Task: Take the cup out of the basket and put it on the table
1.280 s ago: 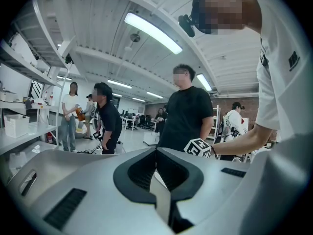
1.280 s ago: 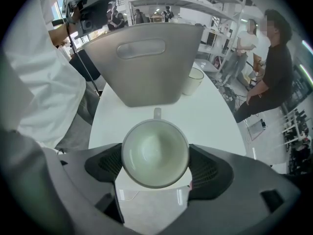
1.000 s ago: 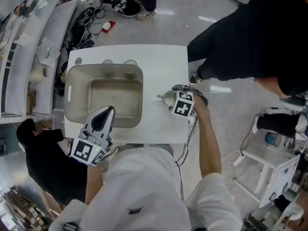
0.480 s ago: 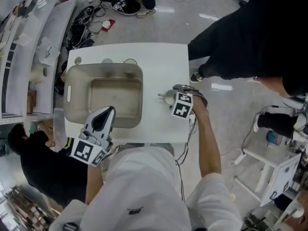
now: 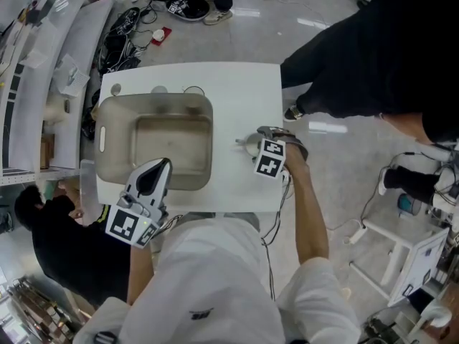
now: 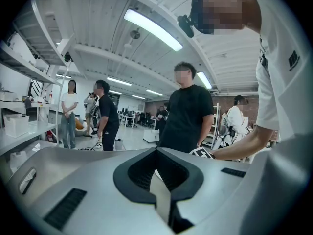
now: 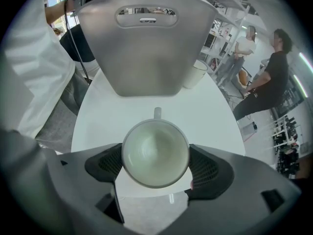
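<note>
Cup sits between the jaws of the right gripper, which pinch its round sides. It is outside the basket, over the white part of the counter between the basket and the right edge. I cannot tell if it touches the counter. Its handle points at the basket. Only its pale inside shows. The left gripper is pressed together, at the basket's near rim. The basket's grey floor shows.

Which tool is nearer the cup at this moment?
Right. The right tool has its jaws closed on either side of the cup, over the table. The left tool sits over the basket's near rim, well apart from the cup.
</note>
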Action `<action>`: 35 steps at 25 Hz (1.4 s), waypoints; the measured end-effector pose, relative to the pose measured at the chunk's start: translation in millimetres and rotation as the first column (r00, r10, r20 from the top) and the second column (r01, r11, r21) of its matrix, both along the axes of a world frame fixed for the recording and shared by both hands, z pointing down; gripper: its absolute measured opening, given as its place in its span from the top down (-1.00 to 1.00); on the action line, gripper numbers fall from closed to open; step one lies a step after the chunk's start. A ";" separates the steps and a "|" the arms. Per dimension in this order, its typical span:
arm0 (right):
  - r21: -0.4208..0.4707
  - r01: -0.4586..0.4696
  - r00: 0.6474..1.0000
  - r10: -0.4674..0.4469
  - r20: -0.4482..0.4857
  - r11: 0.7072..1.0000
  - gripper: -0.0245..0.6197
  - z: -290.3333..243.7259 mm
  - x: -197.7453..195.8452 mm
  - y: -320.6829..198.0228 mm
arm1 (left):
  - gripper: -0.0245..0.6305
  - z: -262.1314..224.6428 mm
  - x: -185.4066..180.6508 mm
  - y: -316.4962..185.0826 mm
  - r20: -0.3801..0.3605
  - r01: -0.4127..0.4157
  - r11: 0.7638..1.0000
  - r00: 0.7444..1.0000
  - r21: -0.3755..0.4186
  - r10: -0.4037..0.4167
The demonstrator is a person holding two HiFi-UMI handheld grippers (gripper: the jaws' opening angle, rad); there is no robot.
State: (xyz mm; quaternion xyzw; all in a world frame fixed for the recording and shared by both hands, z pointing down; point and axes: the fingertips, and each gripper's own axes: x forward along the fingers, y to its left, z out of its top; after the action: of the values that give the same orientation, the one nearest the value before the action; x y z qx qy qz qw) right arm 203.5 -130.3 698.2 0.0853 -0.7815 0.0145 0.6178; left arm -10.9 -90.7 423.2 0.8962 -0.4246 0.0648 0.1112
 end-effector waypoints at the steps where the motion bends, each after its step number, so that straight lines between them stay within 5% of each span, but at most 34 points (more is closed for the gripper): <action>1: 0.001 0.002 1.000 -0.002 -0.003 1.000 -0.32 1.5 0.5 0.0 | 0.89 0.7 0.3 -0.1 0.000 0.000 1.000 1.000 -0.001 0.000; 18: 0.021 -0.014 0.996 0.012 0.083 1.000 -0.32 6.9 -2.1 2.9 | 0.89 4.6 1.7 -2.1 0.002 -0.007 1.000 1.000 -0.005 0.007; 35: -0.057 0.013 0.999 -0.010 0.036 0.998 -0.31 9.3 2.6 1.0 | 0.89 4.9 5.5 -1.3 0.006 -0.010 1.000 1.000 -0.008 0.010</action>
State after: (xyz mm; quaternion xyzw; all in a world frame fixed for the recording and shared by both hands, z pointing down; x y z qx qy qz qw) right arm 206.1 -129.3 707.5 0.0629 -0.7922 0.0347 0.6061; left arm -5.4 -92.0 428.2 0.8976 -0.4203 0.0698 0.1131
